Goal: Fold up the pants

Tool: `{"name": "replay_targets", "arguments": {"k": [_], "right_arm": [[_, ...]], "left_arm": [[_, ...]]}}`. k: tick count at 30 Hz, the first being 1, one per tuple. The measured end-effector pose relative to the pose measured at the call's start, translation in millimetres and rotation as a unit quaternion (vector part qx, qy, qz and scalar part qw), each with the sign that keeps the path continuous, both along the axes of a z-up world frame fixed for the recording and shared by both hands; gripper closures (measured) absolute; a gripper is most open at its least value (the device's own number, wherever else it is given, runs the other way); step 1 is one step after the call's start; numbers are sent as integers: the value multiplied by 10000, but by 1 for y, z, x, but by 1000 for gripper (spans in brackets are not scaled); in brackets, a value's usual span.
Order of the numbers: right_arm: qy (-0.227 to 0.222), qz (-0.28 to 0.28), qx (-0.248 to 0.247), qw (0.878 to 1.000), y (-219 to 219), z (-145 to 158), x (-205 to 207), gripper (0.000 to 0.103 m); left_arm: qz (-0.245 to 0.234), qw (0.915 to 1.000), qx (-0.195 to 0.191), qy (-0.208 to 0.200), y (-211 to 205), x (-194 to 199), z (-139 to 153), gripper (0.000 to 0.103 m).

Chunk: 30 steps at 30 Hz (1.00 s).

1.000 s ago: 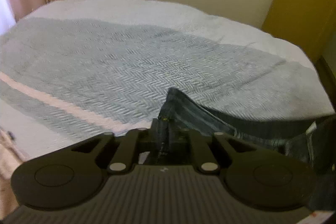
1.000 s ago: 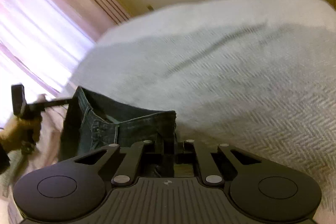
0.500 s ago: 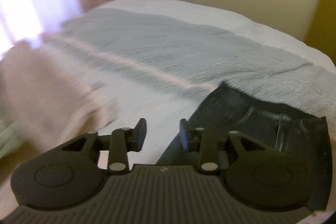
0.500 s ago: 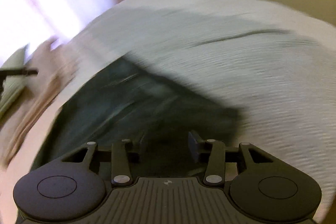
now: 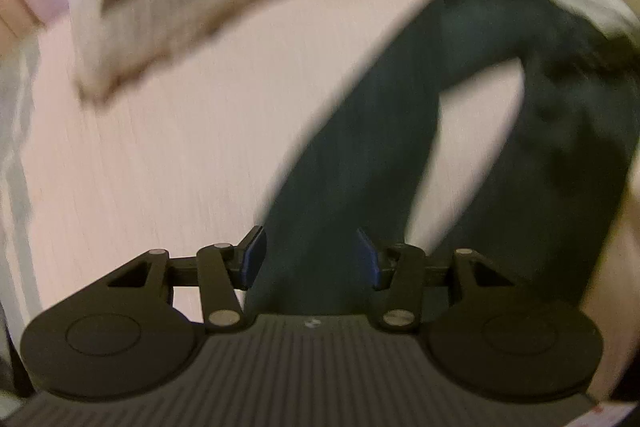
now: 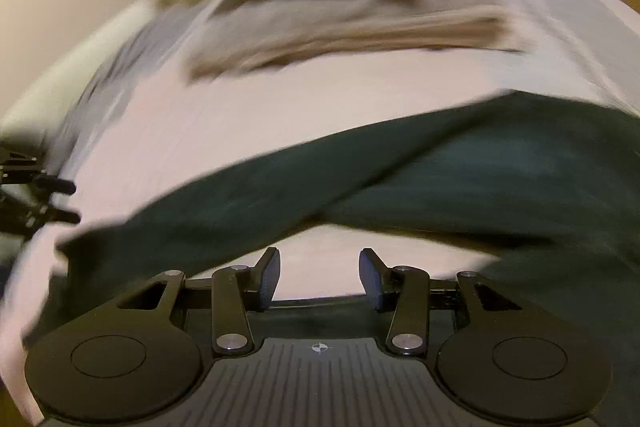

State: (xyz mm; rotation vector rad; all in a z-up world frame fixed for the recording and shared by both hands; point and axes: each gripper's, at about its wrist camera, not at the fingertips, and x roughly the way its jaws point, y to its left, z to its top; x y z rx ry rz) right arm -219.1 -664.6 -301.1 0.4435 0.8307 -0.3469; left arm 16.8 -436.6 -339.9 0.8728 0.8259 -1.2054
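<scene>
- Dark blue denim pants (image 5: 360,155) are lying spread on the pale bedsheet (image 5: 180,147).
- Left gripper (image 5: 311,255) is hovering wide apart, gripping nothing.
- Right gripper (image 6: 319,277) is likewise gaping, empty.

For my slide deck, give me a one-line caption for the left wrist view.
Open left gripper over one leg of dark blue denim pants spread on a pale bedsheet.

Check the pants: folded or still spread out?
Spread, not folded. The dark pants lie on the bed with both legs splayed apart; both grippers open, holding nothing.
</scene>
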Motion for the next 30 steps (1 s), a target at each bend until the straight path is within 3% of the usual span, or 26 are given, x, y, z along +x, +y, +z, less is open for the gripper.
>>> {"name": "replay_targets", "arguments": {"k": [3, 6, 9, 12, 15, 17, 20, 22, 24, 26, 28, 30], "right_arm": [[401, 533, -369, 9971, 25, -19, 43, 62], [675, 718, -506, 9938, 39, -32, 69, 62], [898, 655, -599, 9920, 37, -43, 87, 61], [1053, 573, -695, 9904, 36, -38, 81, 61], [1162, 489, -821, 9886, 27, -27, 81, 61], [1193, 380, -902, 9880, 19, -19, 81, 61], [1162, 160, -934, 9887, 6, -7, 81, 61], [1116, 47, -978, 9889, -1, 1, 82, 60], [1070, -30, -1069, 9885, -6, 5, 83, 60], [1075, -112, -1100, 9880, -10, 4, 81, 58], [1144, -212, -1045, 9877, -10, -2, 77, 56], [1233, -286, -931, 9876, -9, -10, 72, 55]], "left_arm": [[-359, 9988, 158, 294, 54, -16, -26, 59], [-947, 9950, 268, 183, 80, -36, -52, 59], [-1148, 9928, 335, 74, 91, -38, -73, 62], [-1053, 9937, 350, 131, 95, -29, -76, 97], [-501, 9964, -64, 687, 97, 1, -39, 99], [95, 9930, -496, 1066, 94, 37, 0, 99], [876, 9837, -1046, 1170, 83, 105, 54, 100], [1205, 9795, -1307, 948, 68, 154, 76, 100], [1554, 9740, -1458, 765, 48, 204, 82, 96], [2008, 9683, -1395, 506, 27, 252, 70, 85], [2523, 9611, -1126, 52, 15, 289, 51, 85], [2717, 9553, -1166, 21, 19, 303, 42, 85]]}}
